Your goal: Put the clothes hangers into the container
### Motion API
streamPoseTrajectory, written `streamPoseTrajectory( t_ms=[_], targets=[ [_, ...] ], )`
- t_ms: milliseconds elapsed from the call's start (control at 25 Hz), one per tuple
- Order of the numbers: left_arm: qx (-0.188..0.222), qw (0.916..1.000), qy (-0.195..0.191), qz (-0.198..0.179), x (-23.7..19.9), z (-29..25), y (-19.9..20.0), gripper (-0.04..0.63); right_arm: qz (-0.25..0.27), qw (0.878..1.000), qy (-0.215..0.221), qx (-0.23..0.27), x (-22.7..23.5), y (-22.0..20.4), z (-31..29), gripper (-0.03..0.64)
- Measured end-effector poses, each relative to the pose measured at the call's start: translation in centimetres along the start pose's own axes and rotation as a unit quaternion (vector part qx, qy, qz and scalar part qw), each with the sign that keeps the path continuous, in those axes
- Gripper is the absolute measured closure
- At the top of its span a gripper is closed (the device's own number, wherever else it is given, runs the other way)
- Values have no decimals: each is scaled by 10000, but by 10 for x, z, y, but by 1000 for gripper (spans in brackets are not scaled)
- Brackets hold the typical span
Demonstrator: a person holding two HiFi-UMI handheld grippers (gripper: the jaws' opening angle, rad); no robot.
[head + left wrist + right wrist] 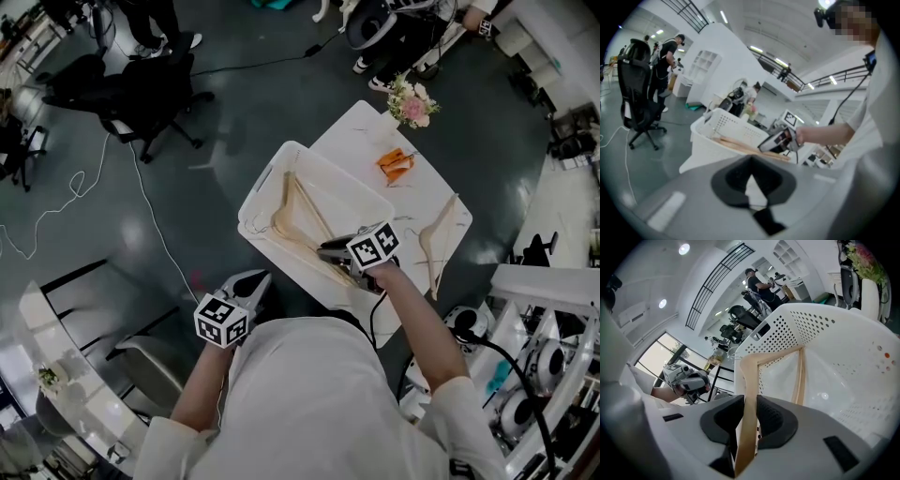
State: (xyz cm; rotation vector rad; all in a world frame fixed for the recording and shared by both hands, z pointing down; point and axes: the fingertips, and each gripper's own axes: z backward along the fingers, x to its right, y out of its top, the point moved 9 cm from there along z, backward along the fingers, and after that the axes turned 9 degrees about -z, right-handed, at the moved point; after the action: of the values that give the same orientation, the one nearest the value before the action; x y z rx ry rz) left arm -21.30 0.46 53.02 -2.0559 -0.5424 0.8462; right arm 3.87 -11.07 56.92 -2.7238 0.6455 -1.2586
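Right gripper point(750, 404) jaws clamp one arm of a wooden hanger point(751, 363), whose far end sits inside the white container point(843, 357). It is probably light, rigid and smooth, so grip mid-arm. Left gripper point(751, 164) jaws are together, empty, nearby.

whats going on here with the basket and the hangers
A person is working with a handheld gripper in each hand. The right gripper is clamped on a wooden clothes hanger, holding it inside the white perforated basket on the white table. Another wooden hanger lies on the table beside the basket, not yet picked up. The left gripper is shut and empty, held back from the basket.
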Motion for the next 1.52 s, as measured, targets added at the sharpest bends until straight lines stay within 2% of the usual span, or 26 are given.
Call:
streamPoseTrajectory(
  t_ms=[120, 400, 880, 1120, 1520],
  targets=[
    [-20, 10000, 1, 10, -7, 1, -1, 592, 62, 9999, 17, -91, 2, 2, -6, 541],
    [-11, 10000, -46, 6, -10, 2, 0, 592, 259, 9988, 196, 371, -7, 12, 2, 475],
    [-68, 9994, -247, -217, 0, -10, 7, 592, 667, 9908, 129, 1175, -25, -8, 39, 474],
    [-71, 9988, -350, -327, 18, -23, 10, 592, 721, 9819, 170, 1746, -41, -43, 73, 527],
    [47, 9969, -556, -549, 58, -41, 22, 594, 383, 9613, -28, 2729, -45, -118, 121, 604]
  ],
)
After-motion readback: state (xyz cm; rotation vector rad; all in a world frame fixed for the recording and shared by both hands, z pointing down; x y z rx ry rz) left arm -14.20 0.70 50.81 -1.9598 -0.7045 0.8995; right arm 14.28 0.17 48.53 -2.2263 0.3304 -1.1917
